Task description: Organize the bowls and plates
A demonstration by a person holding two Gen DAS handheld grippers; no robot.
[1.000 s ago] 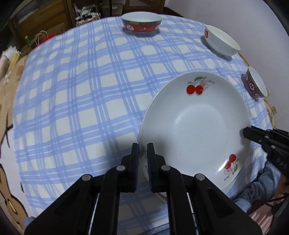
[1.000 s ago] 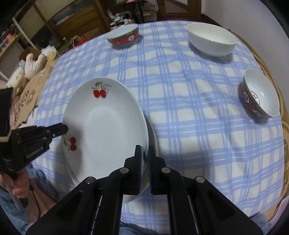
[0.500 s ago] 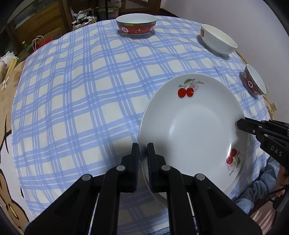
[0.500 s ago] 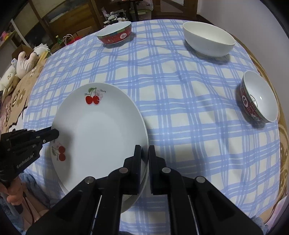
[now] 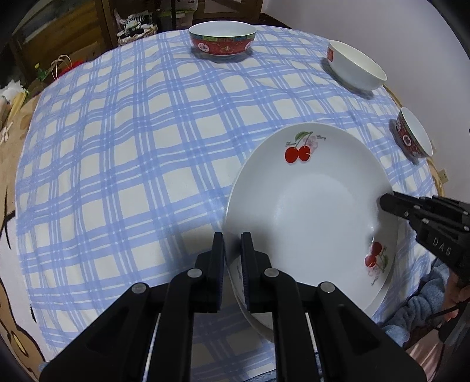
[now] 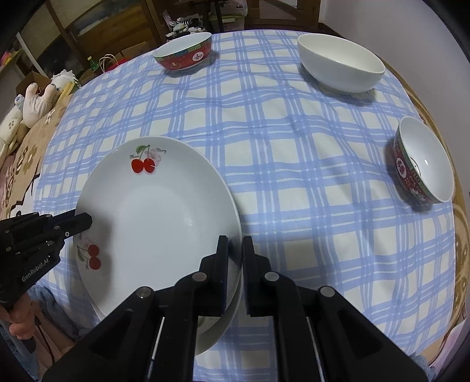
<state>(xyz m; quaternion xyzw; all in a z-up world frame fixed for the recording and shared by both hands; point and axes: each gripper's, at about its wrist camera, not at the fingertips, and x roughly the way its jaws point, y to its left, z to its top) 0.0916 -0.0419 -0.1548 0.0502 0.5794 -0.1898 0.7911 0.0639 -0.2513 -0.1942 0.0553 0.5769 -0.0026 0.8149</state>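
A white cherry plate (image 5: 311, 211) (image 6: 158, 211) lies on a second plate (image 5: 258, 320) (image 6: 217, 332) near the table's front edge. Only a strip of the lower plate's rim shows. My left gripper (image 5: 232, 238) (image 6: 85, 220) is shut on the top plate's left rim. My right gripper (image 6: 235, 239) (image 5: 384, 202) is shut on the opposite rim. A red patterned bowl (image 5: 221, 39) (image 6: 183, 55) stands at the far side. At the far right is a white bowl (image 5: 355, 66) (image 6: 340, 63), and a small red bowl (image 5: 412, 136) (image 6: 423, 160) stands by the right edge.
The round table carries a blue checked cloth (image 5: 132, 164) (image 6: 308, 176). A wicker rim (image 5: 437, 182) shows at its right edge. Soft toys (image 6: 38, 100) and wooden furniture (image 5: 58, 26) lie beyond the far left. A person's blue sleeve (image 5: 417, 314) is at the near edge.
Both grippers keep their hold on the plate's rims. The views have drifted only slightly, and the bowls stand where they were.
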